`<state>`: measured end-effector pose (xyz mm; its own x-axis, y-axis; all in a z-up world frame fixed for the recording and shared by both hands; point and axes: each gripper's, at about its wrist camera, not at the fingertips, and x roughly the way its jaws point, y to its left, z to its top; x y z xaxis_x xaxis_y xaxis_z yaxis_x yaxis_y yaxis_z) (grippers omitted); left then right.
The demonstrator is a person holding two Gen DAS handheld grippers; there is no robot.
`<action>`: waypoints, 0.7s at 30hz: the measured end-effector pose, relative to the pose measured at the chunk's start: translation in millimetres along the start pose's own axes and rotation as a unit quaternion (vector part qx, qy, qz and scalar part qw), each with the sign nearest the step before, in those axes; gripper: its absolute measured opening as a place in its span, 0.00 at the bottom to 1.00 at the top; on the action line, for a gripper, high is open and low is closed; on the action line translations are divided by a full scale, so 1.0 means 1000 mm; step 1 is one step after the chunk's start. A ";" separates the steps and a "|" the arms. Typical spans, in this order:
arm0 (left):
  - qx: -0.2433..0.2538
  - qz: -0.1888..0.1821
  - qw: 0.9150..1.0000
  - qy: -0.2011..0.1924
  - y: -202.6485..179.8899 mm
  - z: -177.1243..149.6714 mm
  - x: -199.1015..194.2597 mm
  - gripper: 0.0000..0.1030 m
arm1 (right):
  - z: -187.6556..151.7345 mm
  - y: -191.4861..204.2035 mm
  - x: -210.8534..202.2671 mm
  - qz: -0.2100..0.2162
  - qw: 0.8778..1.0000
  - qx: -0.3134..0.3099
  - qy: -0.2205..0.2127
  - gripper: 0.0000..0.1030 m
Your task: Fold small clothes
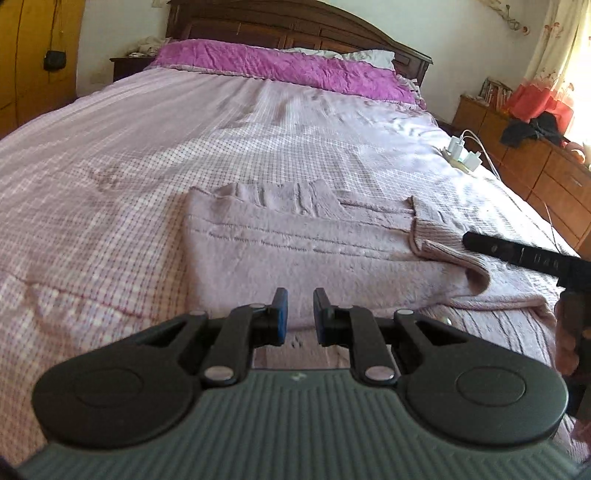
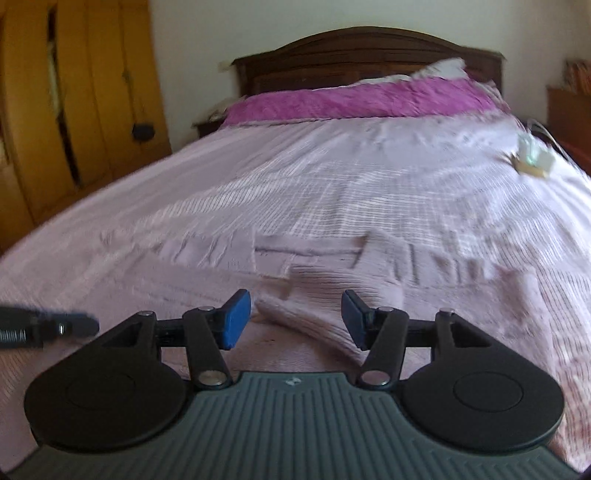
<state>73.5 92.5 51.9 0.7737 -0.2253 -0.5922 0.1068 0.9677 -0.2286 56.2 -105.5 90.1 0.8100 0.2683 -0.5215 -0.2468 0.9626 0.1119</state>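
A pale pink knit sweater (image 1: 295,251) lies partly folded on the checked bedspread (image 1: 110,166). A ribbed sleeve cuff (image 1: 450,247) is turned over its right side. My left gripper (image 1: 300,314) hovers at the sweater's near edge, jaws slightly apart and empty. In the right wrist view the sweater (image 2: 321,280) is blurred. My right gripper (image 2: 295,317) is open, its fingers on either side of the ribbed cuff (image 2: 306,317), not closed on it. A right gripper finger (image 1: 517,253) shows at the right in the left view.
A purple quilt (image 1: 288,66) and a dark wooden headboard (image 1: 295,26) lie at the far end of the bed. A power strip with white chargers (image 1: 461,153) sits near the bed's right edge. Wooden drawers (image 1: 535,162) stand right, a yellow wardrobe (image 2: 74,110) left.
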 end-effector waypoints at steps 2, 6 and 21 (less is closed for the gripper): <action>-0.001 -0.002 1.000 0.006 0.002 0.004 0.008 0.16 | 0.001 0.008 0.010 -0.001 1.000 -0.016 0.011 0.61; 0.005 0.004 1.000 0.007 0.005 0.011 0.021 0.16 | -0.004 0.012 0.038 -0.027 0.998 -0.032 0.039 0.61; 0.006 0.032 0.999 0.014 0.018 0.010 0.042 0.16 | 0.011 -0.043 -0.005 -0.097 0.989 0.089 -0.061 0.10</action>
<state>114.1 101.6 31.0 0.7613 -0.1660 -0.6269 0.0648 0.9813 -0.1811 68.7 -147.8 97.0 0.8935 0.0699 -0.4435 0.0086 0.9850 0.1726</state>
